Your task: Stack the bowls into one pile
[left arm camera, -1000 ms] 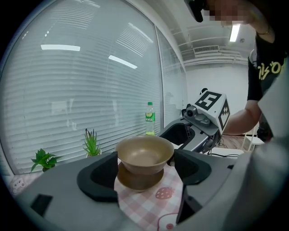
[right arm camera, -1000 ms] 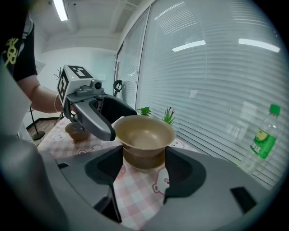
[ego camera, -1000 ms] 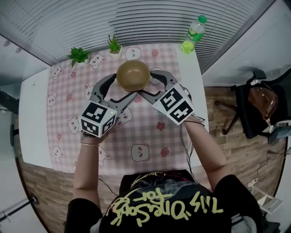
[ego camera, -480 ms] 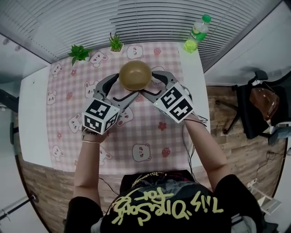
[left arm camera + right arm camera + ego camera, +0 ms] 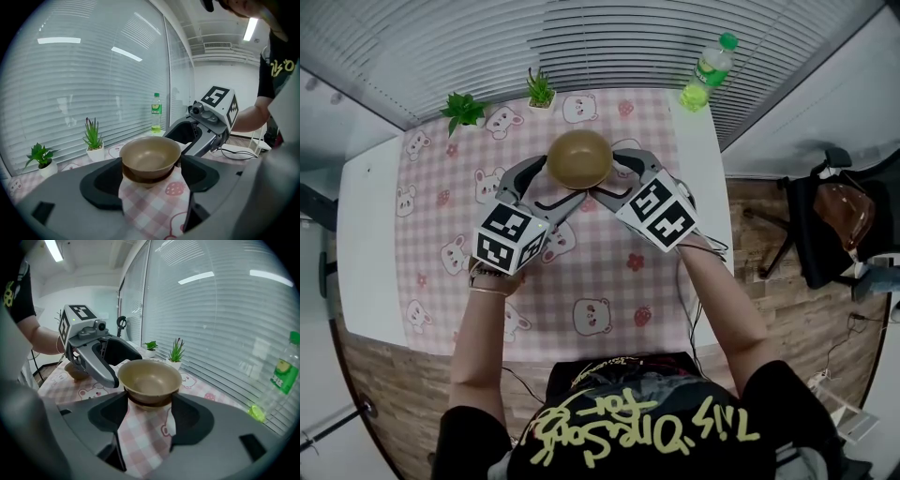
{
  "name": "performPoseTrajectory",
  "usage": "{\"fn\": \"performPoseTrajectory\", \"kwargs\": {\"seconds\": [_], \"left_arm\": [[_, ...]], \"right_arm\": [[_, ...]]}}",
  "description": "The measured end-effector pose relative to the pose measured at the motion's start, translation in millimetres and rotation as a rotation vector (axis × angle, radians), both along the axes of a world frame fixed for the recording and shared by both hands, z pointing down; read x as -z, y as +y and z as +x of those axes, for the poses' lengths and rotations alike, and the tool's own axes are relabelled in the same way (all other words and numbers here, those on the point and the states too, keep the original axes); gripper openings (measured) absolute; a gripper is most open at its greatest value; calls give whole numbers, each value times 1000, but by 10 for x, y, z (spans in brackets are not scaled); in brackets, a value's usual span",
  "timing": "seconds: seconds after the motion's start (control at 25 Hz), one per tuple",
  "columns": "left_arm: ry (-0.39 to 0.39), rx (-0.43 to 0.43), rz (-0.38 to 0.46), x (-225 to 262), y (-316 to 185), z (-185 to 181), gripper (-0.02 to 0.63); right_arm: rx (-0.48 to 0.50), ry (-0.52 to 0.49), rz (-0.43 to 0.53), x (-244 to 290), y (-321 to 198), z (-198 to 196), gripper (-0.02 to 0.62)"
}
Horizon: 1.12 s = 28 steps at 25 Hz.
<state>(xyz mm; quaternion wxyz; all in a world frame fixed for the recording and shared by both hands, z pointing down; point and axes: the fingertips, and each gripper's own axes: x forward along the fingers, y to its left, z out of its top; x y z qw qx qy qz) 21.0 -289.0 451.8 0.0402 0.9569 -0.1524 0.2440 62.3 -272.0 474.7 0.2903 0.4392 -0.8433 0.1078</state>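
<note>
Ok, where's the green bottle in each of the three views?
Head view: bottle at the top right.
Left gripper view: bottle at centre, just above the bowl.
Right gripper view: bottle at the far right edge.
Shared landmark: the bowl, mid-frame in all three views.

Left tongs [image 5: 151, 172], right tongs [image 5: 149, 411], both gripping

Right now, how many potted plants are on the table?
2. The leafy plant stands by the far-left corner of the pink cloth; the spiky plant stands to its right, along the same far edge. None looks hidden.
</note>
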Motion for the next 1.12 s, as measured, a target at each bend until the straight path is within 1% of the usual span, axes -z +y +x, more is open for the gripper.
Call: {"fn": "performPoseTrajectory", "kwargs": {"seconds": [0.12,0.32,0.44,0.52,0.68,0.88,1.0,1.12], "left_arm": [[-12,-1,-5,-42,17,-4,388],[-1,3,-30,-28,-8,16,388],[-22,-4,-44,-102,27,1,389],[-36,-10,-39,-130,31,-10,388],[-41,-4,-31,-123,1,-8,388],[-51,-2,-29,-135,13,-12,385],[-60,-3,-33,-151,36,-15,385],[-64,-1,-21,-142,35,-16,385]], "right_arm": [[5,1,-15,-26,16,-4,295],[-4,-12,-10,-33,-19,14,295],[1,-11,-21,-63,18,3,295],[4,-9,-20,-62,18,-8,295],[11,-7,-24,-49,7,-10,295],[28,32,-46,-94,47,-37,296],[27,38,-58,-113,86,-49,296],[14,36,-47,-114,87,-22,296]]}}
